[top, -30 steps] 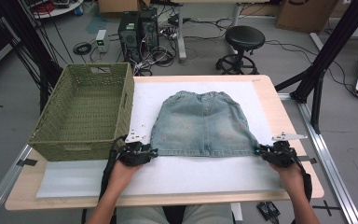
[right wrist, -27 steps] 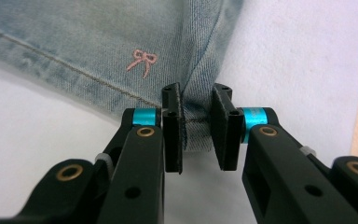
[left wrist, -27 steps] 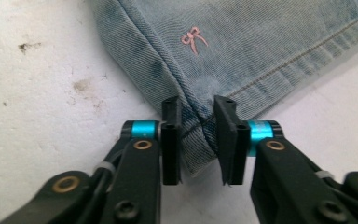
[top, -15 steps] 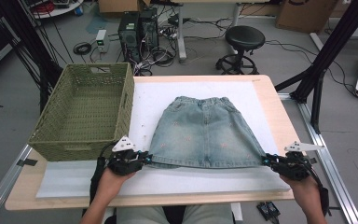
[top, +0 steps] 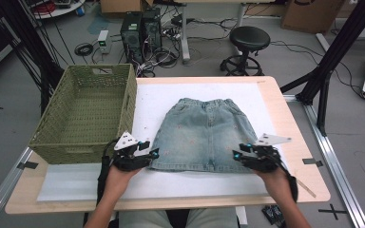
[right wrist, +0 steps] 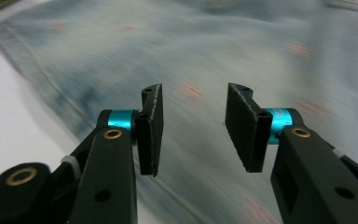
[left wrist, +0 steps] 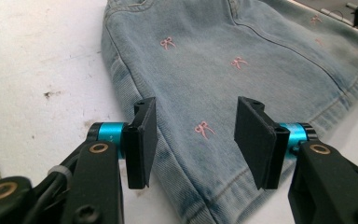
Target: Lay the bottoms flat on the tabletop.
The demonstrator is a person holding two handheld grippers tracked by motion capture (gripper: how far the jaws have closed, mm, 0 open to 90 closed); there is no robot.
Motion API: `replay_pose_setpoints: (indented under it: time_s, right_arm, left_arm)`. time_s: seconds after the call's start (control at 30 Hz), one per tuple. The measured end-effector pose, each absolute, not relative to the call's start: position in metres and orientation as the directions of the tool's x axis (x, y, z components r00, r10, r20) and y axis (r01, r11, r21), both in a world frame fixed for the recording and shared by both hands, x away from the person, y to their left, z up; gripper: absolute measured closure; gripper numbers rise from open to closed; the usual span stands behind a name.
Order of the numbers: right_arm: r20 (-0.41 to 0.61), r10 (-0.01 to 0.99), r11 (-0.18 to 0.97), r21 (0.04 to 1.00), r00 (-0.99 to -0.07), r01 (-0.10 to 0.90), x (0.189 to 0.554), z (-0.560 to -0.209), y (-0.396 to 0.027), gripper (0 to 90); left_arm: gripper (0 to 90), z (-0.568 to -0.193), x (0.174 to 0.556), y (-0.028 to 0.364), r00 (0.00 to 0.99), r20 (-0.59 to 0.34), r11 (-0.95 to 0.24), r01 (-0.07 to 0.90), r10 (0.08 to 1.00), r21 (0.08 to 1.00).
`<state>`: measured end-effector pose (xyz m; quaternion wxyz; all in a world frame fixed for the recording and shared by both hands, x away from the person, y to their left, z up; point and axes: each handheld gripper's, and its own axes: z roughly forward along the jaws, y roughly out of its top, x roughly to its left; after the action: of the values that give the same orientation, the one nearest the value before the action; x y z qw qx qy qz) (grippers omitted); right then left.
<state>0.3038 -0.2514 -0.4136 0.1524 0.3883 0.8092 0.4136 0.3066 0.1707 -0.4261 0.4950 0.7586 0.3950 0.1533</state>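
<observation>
Now: both grippers let go at the skirt's hem corners

Denim skirt [top: 204,135] lies flat on the white mat [top: 161,104], waistband far, hem near, roughly mid-table. Green basket [top: 88,114] stands to its left, just apart from it.

Left gripper [top: 153,153] sits at the near-left hem corner. In its own view the jaws have just been opening and stand released, pads either side of the denim's side seam [left wrist: 168,154], cloth beneath them but not pinched.

Right gripper [top: 236,155] sits at the near-right hem corner. Its view is blurred; jaws have likewise just been opening, nothing clamped, blue cloth [right wrist: 191,56] under and beyond them.

Risks as I judge them:
- A pad could snag the thick hem as a hand draws off and drag that corner, wrinkling the spread skirt
- If I regrip, a shallow bite on the hem edge may slip, since the denim is stiff and layered there
- Uneven pull between the two hands would skew the skirt toward one side, perhaps against the basket wall
- Right view blur makes judging pad clearance unreliable
</observation>
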Motion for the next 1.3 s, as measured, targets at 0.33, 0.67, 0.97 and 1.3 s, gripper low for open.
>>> replay_pose_setpoints:
  time_s: [0.33,0.67,0.97,1.3]
  right_arm:
    - [0.004,0.676,0.552,0.659,-0.737,0.51,0.347,-0.439,-0.182,90.0]
    - [0.098,0.676,0.486,0.686,-0.73,0.542,0.357,-0.418,-0.183,59.3]
    - [-0.032,0.651,0.596,0.64,-0.758,0.485,0.356,-0.43,-0.173,87.1]
    - [-0.113,0.74,0.526,0.711,-0.663,0.466,0.381,-0.418,-0.183,82.5]
  left_arm:
    - [48.3,-0.429,0.311,0.167,0.65,-0.158,-0.21,0.451,0.743,0.867]
    - [48.8,-0.429,0.311,0.166,0.657,-0.157,-0.21,0.443,0.737,0.872]
    - [49.3,-0.429,0.31,0.165,0.662,-0.151,-0.217,0.44,0.735,0.872]
    - [49.2,-0.432,0.312,0.161,0.66,-0.148,-0.235,0.454,0.736,0.859]
